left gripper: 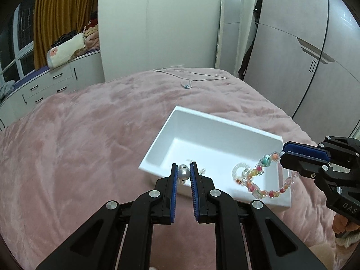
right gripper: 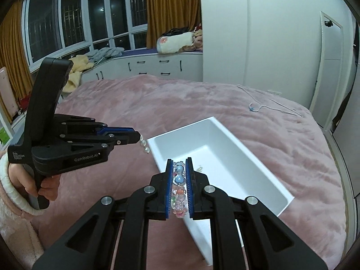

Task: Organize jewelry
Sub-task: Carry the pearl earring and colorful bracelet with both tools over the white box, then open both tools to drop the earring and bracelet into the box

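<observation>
Left gripper [left gripper: 184,173]: its two blue pads are pinching a pearl piece [left gripper: 183,173] just above the near corner of the white box [left gripper: 157,139]
Right gripper [right gripper: 179,176]: pressed together on a bead bracelet [left gripper: 258,177], which hangs in a loop from its tips over the open box
Box: it sits on the pink blanket [left gripper: 78,139], and something small and clear, maybe an earring, already lies on its floor
Risk, pearls: in the right wrist view they hang close to the box rim, perhaps outside it; if released here they may fall on the blanket
Risk, bracelet: the loop is low and near the wall, so it can catch the edge and tip the light box
Risk, crowding: both tools are near, and the two pieces could tangle if dropped together
Far off: a thin chain [left gripper: 186,83] lies near the blanket's far edge, still to be collected
</observation>
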The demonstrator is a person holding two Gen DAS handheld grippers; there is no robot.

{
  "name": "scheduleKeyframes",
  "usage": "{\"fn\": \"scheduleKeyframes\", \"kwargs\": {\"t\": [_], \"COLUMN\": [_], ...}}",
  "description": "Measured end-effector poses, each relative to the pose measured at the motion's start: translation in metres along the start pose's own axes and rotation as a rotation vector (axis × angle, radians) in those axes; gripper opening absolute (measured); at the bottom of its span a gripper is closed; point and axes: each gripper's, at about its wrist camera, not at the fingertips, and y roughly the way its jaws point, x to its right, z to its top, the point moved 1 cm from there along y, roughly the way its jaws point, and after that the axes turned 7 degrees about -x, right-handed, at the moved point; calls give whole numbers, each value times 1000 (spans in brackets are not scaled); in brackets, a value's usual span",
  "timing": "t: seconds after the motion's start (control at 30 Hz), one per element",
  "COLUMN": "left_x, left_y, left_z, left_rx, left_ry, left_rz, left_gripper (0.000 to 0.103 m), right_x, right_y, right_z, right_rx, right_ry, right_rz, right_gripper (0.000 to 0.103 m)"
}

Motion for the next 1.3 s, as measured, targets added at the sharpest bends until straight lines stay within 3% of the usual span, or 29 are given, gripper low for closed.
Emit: {"fn": "scheduleKeyframes", "kwargs": {"t": [0.43,0.7,1.1,1.3], "left_x": [25,48,71,78], "left_y": [73,110,137,134], "left_z": [34,37,38,36], "left_rx": [-85,-120,-157,-152], "left_ry": [-26,43,73,96], "left_rz": [-18,-3,9,22], "left_gripper": [16,16,17,33], "right_x": [54,85,95,91], "right_y": [20,49,62,60], "right_z": [-12,-34,-44,-45], "right_rx": [-41,-108,-142,-143], "right_ry": [79,133,153,137], "right_rz": [-57,-73,-68,-69], "right_gripper": [11,11,12,17]}}
